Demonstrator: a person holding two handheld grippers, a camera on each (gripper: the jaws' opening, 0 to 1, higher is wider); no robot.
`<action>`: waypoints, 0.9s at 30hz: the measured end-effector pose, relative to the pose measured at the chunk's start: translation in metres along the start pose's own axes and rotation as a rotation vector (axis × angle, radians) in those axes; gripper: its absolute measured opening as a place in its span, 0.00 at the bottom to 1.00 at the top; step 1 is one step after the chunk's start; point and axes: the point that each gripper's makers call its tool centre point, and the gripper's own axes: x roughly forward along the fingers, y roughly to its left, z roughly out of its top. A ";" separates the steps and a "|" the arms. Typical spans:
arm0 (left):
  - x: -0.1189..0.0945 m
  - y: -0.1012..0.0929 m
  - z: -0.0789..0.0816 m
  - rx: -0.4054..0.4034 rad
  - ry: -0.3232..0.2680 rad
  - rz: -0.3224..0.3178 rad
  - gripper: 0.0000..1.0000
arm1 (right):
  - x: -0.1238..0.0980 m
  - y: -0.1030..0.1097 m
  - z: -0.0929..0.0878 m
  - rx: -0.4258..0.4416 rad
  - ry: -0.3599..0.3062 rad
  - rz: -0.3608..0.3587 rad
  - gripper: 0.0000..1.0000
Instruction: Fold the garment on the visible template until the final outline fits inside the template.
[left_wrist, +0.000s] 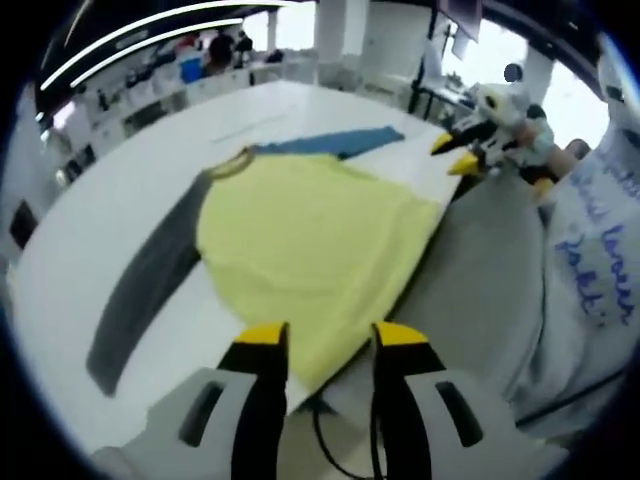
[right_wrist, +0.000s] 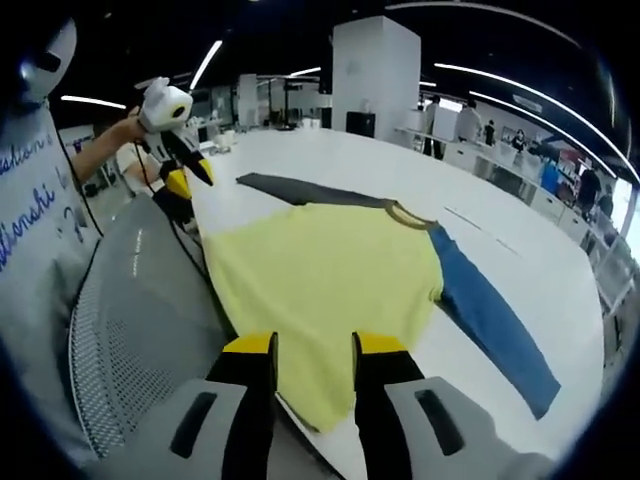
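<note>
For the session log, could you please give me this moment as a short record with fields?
garment: yellow shirt with one grey sleeve and one blue sleeve, both spread out
surface: white table
hem: hangs over the near table edge
left gripper: open, jaws either side of the hem, nothing gripped
right gripper: open, at the hem, nothing gripped
folds: none visible yet
template: cannot tell
foreground: grey mesh chair back

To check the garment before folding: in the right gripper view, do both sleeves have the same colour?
No: one sleeve is blue and the other sleeve is dark grey, on either side of the yellow body.
</note>
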 end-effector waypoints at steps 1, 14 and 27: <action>-0.001 -0.001 0.002 0.002 -0.006 -0.005 0.31 | -0.001 0.001 0.002 0.001 -0.006 0.002 0.32; -0.013 -0.005 0.021 0.011 -0.083 -0.009 0.40 | -0.005 0.000 0.026 -0.017 -0.076 -0.003 0.43; -0.017 -0.007 0.019 0.018 -0.102 0.011 0.51 | -0.009 -0.001 0.019 -0.030 -0.046 -0.009 0.55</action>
